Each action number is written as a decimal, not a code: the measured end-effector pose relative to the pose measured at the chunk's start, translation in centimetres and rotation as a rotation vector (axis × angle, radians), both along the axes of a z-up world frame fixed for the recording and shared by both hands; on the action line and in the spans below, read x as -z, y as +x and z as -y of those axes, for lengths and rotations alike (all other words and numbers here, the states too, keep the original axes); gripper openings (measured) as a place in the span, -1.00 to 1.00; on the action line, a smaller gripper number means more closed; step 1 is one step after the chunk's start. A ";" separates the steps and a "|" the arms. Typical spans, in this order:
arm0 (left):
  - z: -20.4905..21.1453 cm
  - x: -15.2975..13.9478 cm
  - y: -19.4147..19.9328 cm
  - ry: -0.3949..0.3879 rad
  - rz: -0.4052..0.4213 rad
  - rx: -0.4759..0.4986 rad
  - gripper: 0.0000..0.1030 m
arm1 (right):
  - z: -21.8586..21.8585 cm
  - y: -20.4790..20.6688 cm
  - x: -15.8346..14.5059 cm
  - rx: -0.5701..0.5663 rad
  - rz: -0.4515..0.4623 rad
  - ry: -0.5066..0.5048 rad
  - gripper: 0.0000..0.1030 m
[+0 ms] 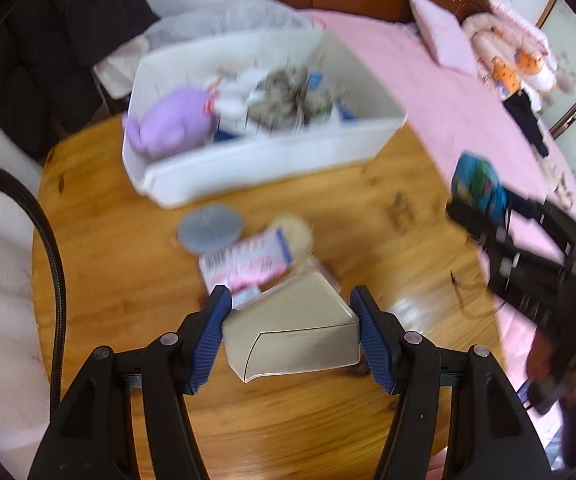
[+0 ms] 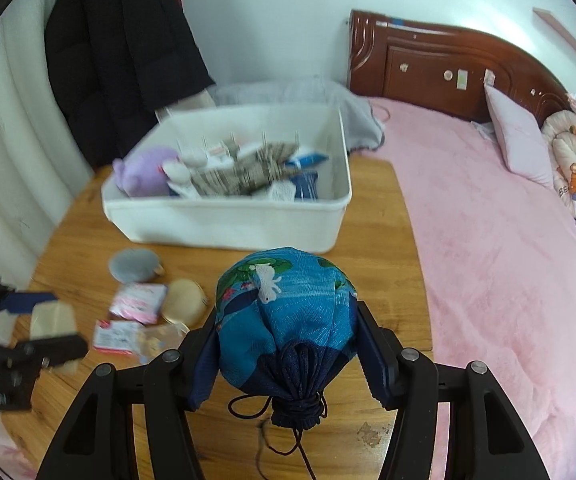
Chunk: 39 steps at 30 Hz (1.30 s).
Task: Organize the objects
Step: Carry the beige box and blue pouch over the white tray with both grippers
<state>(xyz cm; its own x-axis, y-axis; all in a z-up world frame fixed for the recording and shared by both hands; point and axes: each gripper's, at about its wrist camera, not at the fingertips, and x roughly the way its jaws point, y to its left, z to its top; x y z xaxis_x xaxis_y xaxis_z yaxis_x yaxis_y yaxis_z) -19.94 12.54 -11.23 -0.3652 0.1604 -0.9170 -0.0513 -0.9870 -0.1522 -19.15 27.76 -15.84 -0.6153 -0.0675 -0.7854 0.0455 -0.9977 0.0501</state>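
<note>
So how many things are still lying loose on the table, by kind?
Pink packets: 2
Grey disc: 1
Beige round case: 1
Clear bag: 1
Total: 5

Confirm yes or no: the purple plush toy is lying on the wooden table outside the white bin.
No. The purple plush toy sits inside the white bin, at its left end beside the other items.
</note>
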 end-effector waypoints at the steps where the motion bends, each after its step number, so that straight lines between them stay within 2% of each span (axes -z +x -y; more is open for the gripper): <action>1: 0.5 -1.0 -0.7 0.012 -0.012 0.000 0.27 | -0.1 0.1 -0.5 0.001 -0.009 -0.004 0.18; 12: 1.7 -10.7 -6.4 0.065 -0.151 0.031 0.27 | 0.6 0.3 -8.1 0.008 -0.139 -0.058 0.18; 24: 1.5 -16.9 -12.3 0.037 -0.259 0.088 0.27 | 0.4 -3.2 -15.0 0.023 -0.276 -0.112 0.18; 30: 1.2 -17.8 -14.5 0.003 -0.284 0.113 0.27 | -0.3 -5.4 -17.4 0.044 -0.322 -0.126 0.18; 39: 1.5 -15.8 -18.3 0.022 -0.240 0.102 0.27 | -1.3 -8.9 -17.9 0.036 -0.295 -0.111 0.18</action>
<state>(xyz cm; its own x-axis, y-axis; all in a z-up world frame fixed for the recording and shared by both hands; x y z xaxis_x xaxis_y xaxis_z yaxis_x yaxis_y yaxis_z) -38.27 11.04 4.56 -0.5527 0.2266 -0.8020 -0.1877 -0.9714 -0.1452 -28.00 29.06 2.02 -0.8189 -0.1165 -0.5619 0.0388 -0.9882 0.1483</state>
